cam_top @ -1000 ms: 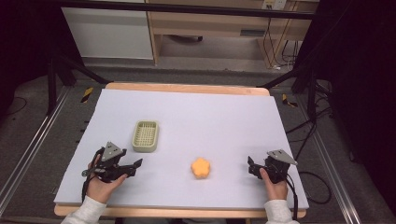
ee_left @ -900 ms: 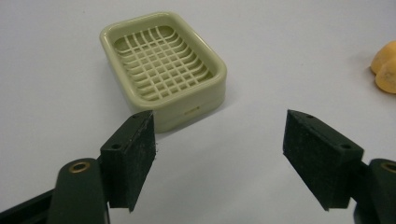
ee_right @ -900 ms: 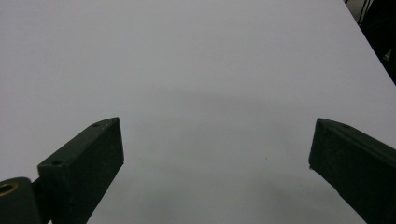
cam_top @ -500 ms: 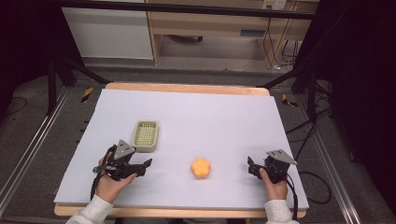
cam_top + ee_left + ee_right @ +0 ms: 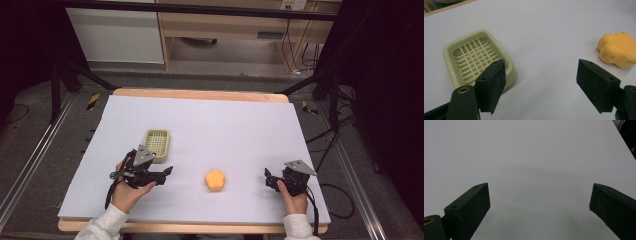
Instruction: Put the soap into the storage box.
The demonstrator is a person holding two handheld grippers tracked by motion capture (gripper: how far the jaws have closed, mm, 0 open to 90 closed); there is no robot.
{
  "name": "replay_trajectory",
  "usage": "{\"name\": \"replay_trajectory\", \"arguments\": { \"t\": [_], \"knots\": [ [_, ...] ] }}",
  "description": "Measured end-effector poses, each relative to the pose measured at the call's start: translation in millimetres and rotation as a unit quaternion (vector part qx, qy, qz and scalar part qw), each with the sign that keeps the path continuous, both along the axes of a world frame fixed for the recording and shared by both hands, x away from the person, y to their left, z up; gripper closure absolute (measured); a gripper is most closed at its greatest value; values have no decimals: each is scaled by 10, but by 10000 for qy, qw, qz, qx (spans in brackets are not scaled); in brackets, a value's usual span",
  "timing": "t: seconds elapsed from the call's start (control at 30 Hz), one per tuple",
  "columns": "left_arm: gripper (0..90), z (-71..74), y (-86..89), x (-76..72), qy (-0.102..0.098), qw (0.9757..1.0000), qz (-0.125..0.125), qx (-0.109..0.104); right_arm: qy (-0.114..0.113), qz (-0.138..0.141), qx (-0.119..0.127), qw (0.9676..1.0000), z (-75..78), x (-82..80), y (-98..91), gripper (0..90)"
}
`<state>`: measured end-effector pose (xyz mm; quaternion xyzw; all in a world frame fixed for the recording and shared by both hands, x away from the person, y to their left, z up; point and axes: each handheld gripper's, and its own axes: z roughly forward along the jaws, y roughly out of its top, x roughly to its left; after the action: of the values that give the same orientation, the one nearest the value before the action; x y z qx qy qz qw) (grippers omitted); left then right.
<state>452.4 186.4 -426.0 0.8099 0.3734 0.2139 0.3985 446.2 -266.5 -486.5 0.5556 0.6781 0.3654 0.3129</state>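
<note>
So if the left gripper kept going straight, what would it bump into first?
Probably nothing: the left gripper points at bare table between the green soap dish and the orange sponge.

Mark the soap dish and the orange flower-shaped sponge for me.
soap dish (image 5: 471, 56): left gripper view, on its slotted grid floor.
orange flower-shaped sponge (image 5: 215, 179): high view, on the middle of its top face.

We see a matt, smooth pale sheet (image 5: 240, 130) covering the table, with a bare wood edge (image 5: 200, 94) along its far side. On the sheet, the green dish (image 5: 477, 58) looks like glossy moulded plastic with a grid floor, and the orange piece (image 5: 617, 48) near it looks matt and slightly waxy. The left gripper's (image 5: 544, 87) pads (image 5: 492, 86) are black, rough and felt-like, and the right gripper's (image 5: 540, 212) look smoother and duller.
</note>
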Motion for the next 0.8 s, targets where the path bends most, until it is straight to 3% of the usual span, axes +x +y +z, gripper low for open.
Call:
{"name": "replay_trajectory", "arguments": {
  "t": [0.8],
  "knots": [
    [230, 85, -481, 102, 108, 9989, -455, 71, 30, 18, 44, 10000, 0, 3, -4, 37]
  ]
}}
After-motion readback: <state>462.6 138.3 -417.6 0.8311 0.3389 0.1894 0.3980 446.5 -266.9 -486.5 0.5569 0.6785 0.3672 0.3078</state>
